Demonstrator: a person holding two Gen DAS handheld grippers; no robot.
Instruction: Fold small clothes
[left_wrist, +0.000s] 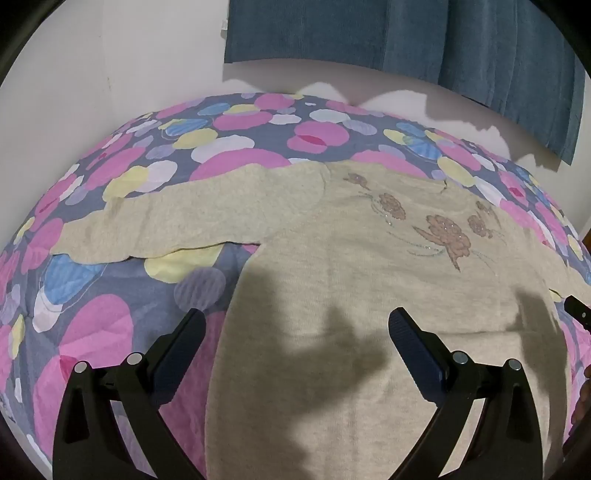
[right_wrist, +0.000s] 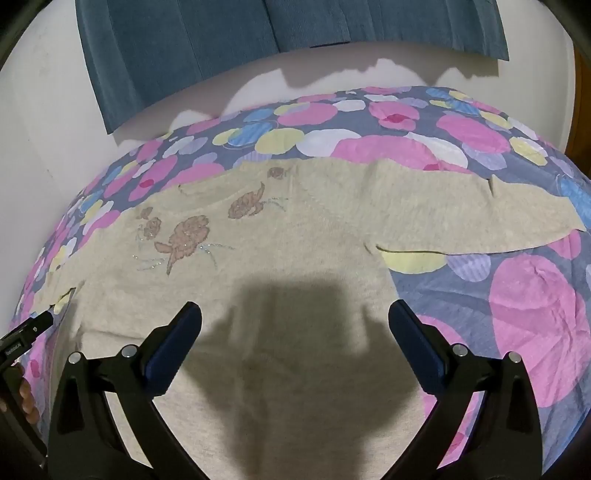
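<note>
The beige sweater (left_wrist: 332, 280) lies flat on the bed (left_wrist: 92, 321), sleeves stretched sideways (unfolded), below the left gripper (left_wrist: 295, 325) and right gripper (right_wrist: 295, 317), both fingers spread and empty.

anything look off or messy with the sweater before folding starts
Nothing stands out. The beige sweater lies flat, front up, on the floral bedspread, both sleeves spread out sideways. Both grippers, left and right, are open above it.

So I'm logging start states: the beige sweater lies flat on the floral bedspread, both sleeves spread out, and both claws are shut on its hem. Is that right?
Not quite. The beige sweater does lie flat on the floral bedspread with both sleeves spread, but the left claw and right claw are open, holding nothing, as each wrist view shows.
</note>
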